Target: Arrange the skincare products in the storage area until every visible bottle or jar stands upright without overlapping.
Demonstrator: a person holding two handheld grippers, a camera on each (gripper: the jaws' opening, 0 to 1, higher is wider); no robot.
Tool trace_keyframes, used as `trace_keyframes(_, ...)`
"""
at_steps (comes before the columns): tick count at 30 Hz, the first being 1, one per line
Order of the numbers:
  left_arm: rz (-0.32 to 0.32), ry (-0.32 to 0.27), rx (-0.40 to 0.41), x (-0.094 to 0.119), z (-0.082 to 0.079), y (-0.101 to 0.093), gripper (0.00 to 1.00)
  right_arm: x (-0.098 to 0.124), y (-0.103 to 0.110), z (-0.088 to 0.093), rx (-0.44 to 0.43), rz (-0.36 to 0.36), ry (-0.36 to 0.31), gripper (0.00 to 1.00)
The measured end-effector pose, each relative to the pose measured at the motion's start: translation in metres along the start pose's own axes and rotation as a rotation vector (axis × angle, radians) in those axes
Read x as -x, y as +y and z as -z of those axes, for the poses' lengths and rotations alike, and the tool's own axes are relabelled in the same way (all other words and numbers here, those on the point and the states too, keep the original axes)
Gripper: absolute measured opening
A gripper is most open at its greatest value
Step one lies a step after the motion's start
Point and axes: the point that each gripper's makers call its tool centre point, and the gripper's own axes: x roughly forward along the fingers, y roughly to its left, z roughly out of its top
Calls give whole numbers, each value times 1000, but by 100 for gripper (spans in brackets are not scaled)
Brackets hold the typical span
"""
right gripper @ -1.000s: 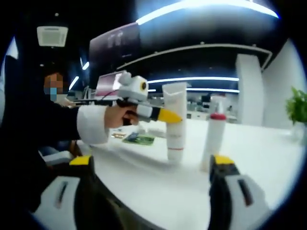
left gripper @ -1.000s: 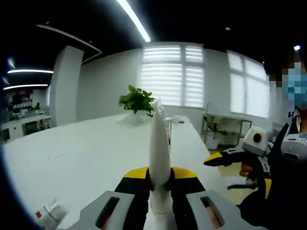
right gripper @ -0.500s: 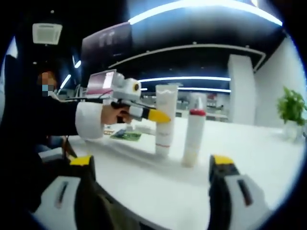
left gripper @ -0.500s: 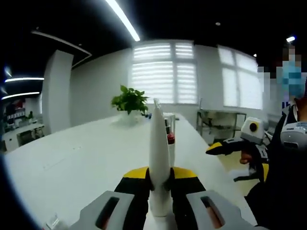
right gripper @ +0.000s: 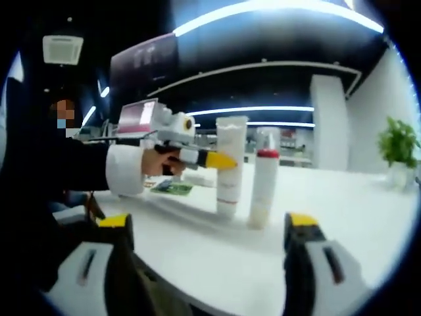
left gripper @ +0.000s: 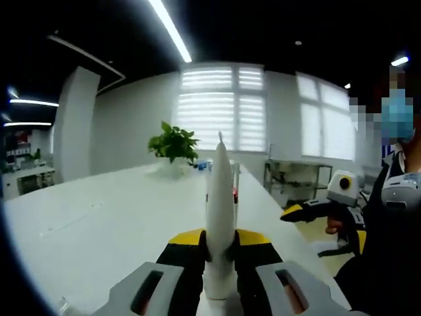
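A white squeeze tube point(left gripper: 219, 197) stands cap-down on the white table point(left gripper: 112, 230), and my left gripper point(left gripper: 220, 242) is shut on its lower part. In the right gripper view the same tube point(right gripper: 230, 174) is upright with the left gripper point(right gripper: 220, 160) clamped on it from the left. Just right of it a white bottle with a red cap point(right gripper: 264, 187) stands upright and apart from the tube. Part of that bottle point(left gripper: 235, 191) peeks out behind the tube. My right gripper point(right gripper: 209, 222) is open and empty, low at the table's near edge, short of both products. It also shows as the right gripper point(left gripper: 304, 212).
A potted green plant point(left gripper: 172, 143) sits at the far end of the table, and the same plant point(right gripper: 398, 141) is at the right. A flat green item point(right gripper: 172, 188) lies behind the person's white sleeve point(right gripper: 125, 170). A metal rack point(left gripper: 297, 178) stands by the windows.
Both cameras shifted a little; a small item at the left view's bottom corner slid out of sight. The left gripper stays shut on the upright tube, and the right stays open.
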Motion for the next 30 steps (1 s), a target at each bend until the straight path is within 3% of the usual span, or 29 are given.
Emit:
trace_keyframes(8, 15, 20, -1, -5, -1, -1, 16, -1, 2, 2, -3, -4, 8, 95)
trace_keyframes(25, 17, -3, 12, -8, -2, 0, 17, -4, 3, 5, -31, -9, 13, 96)
trace_keyframes(30, -7, -1, 8, -3, -4, 4, 23, -6, 3, 4, -41, -8, 10, 96)
